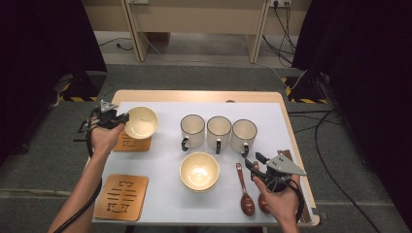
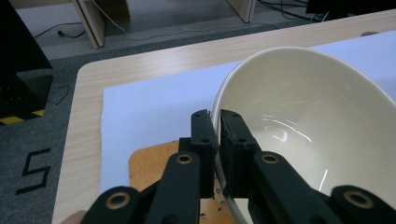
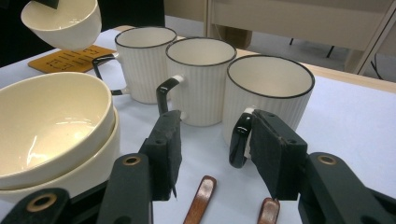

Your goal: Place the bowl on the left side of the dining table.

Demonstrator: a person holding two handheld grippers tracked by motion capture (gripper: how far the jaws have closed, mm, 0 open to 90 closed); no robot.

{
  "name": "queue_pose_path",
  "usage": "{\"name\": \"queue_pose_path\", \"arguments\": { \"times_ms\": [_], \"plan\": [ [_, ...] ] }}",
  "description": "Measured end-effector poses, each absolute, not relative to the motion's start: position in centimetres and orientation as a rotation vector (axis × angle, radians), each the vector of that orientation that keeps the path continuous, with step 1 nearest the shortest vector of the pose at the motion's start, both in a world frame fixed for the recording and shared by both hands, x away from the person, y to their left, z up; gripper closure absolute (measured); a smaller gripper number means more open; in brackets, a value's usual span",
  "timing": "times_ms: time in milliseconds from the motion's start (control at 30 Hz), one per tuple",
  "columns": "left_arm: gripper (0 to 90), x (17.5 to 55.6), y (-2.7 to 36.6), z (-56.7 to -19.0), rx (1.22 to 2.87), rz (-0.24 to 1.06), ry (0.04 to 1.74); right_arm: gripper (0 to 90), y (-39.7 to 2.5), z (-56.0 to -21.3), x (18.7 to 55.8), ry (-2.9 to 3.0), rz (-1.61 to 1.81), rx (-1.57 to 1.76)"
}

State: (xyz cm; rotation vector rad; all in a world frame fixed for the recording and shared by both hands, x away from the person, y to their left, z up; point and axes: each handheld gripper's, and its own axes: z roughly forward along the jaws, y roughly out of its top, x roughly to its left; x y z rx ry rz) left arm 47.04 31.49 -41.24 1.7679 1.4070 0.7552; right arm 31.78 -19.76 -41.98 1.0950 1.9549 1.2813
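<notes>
3 mugs (image 1: 218,132) stand in a row at the middle of the surface (image 1: 160,165). Before them sits a bowl stack (image 1: 199,171), with 2 spoons (image 1: 245,194) to its right. At far left a bowl (image 1: 141,122) hangs over a coaster (image 1: 132,143); another coaster (image 1: 121,196) lies nearer.

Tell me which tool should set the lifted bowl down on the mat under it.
Left. The left tool is already clamped on the bowl rim above the mat; the right tool is open by the spoons.
</notes>
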Motion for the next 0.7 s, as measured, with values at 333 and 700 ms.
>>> {"name": "queue_pose_path", "arguments": {
  "times_ms": [333,700],
  "plan": [
    [83.7,48.0,33.0,-43.2,1.771,0.736,1.485,53.6,-19.6,-42.1,31.9,1.964,1.276,1.102],
    [83.6,48.4,34.1,-44.5,1.725,0.696,1.548,53.6,-19.6,-42.3,32.0,1.966,1.28,1.103]
  ]
}}
